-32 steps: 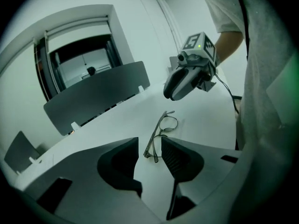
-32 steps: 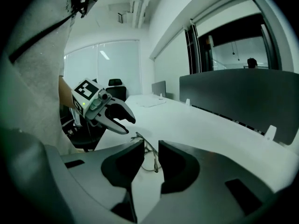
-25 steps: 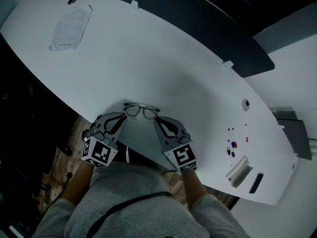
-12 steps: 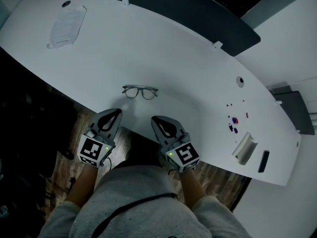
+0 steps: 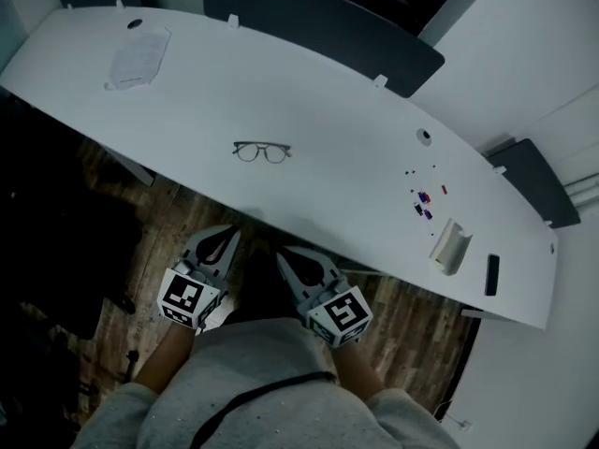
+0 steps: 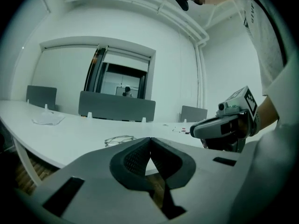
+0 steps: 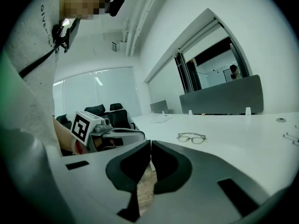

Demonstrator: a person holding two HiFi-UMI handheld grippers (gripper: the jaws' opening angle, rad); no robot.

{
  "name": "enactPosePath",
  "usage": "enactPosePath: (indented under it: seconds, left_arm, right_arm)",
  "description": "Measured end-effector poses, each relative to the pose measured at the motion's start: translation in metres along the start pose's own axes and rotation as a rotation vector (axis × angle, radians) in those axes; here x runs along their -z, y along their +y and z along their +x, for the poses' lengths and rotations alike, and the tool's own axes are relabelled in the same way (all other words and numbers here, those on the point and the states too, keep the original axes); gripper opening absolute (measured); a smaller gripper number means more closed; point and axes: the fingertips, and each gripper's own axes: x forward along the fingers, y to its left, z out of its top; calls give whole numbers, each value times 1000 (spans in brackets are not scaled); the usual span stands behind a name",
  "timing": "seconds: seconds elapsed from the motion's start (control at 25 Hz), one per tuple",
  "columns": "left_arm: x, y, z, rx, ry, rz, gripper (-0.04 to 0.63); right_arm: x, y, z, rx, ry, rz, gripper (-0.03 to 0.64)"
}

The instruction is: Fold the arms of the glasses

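Glasses (image 5: 262, 152), one pair, and one paper sheet (image 5: 138, 57) lie on one table (image 5: 337, 129).

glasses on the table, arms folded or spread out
Folded, as far as shows: the glasses lie as one compact strip on the table, no arms sticking out.

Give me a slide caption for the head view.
Glasses rest on the white table; left gripper and right gripper, both shut and empty, hover off its near edge.

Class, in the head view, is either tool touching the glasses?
No, the left tool and right tool sit off the table edge, apart from the glasses.
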Motion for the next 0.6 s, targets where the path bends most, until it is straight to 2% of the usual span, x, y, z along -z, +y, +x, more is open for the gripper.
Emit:
enactPosePath:
  seconds: [0.32,0.6]
  left_arm:
    - [-1,-39,-24,27,-8,-5,15]
    - [-2,-47,-39,-28,-10,-13,15]
  right_arm:
    - [5,30,-32,-11,-25,5,20]
    - [-7,44,-37,-84,-32,-54,20]
